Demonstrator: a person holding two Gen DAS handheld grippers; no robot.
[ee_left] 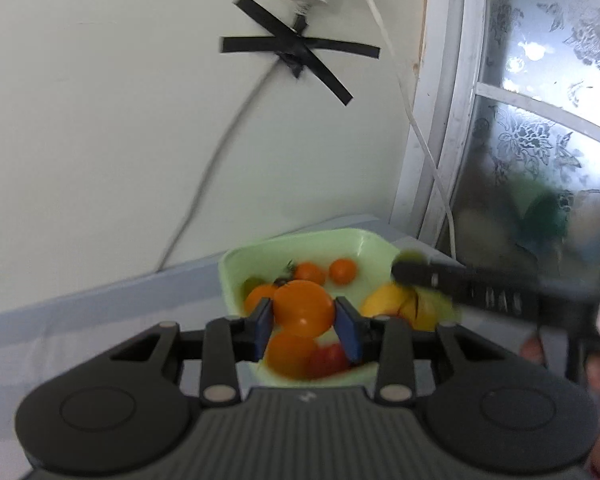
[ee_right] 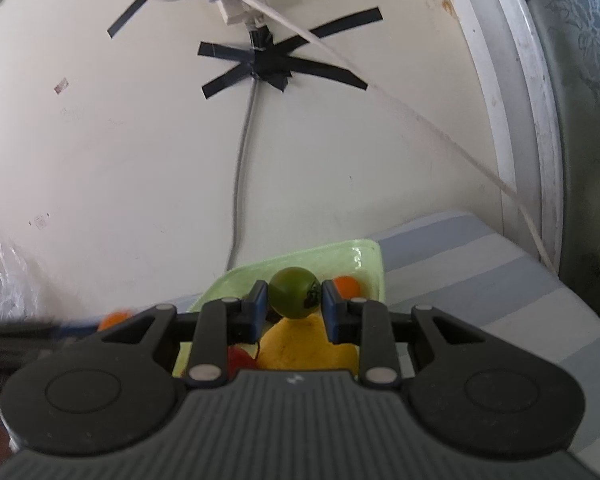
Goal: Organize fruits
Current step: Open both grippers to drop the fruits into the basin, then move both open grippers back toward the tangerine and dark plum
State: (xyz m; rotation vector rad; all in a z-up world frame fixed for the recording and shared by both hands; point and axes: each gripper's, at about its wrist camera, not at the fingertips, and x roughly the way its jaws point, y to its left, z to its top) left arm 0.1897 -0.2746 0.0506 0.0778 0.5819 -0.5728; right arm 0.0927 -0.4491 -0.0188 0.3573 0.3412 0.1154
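Two hand-held grippers above a pale green tray [ee_left: 236, 264] of mixed fruit on a striped blue-grey cloth [ee_right: 480, 280] against a cream wall. The left gripper [ee_left: 304, 322] has its blue pads closed against the sides of a large orange fruit [ee_left: 304, 310], which sits between them over the near part of the tray; whether the fruit is lifted clear of the pile or only gripped in place cannot be told. The right gripper [ee_right: 294, 312] holds a green tomato [ee_right: 294, 292] pinched between its pads, above the tray's interior and over a yellow fruit [ee_right: 300, 344]. In the tray lie several more pieces: two small orange fruits [ee_left: 342, 271] toward the far wall, another orange one at the near edge, a red fruit [ee_left: 328, 360], the yellow fruit at the right side and a greenish one at the left, partly hidden. No second container or sorted group appears in either view, so the destination of the two held fruits cannot be stated. Judged from this arrangement, the organizing is under way rather than finished: two fruits are in hand at the tray, and most of the fruit visible lies together, unsorted by colour.
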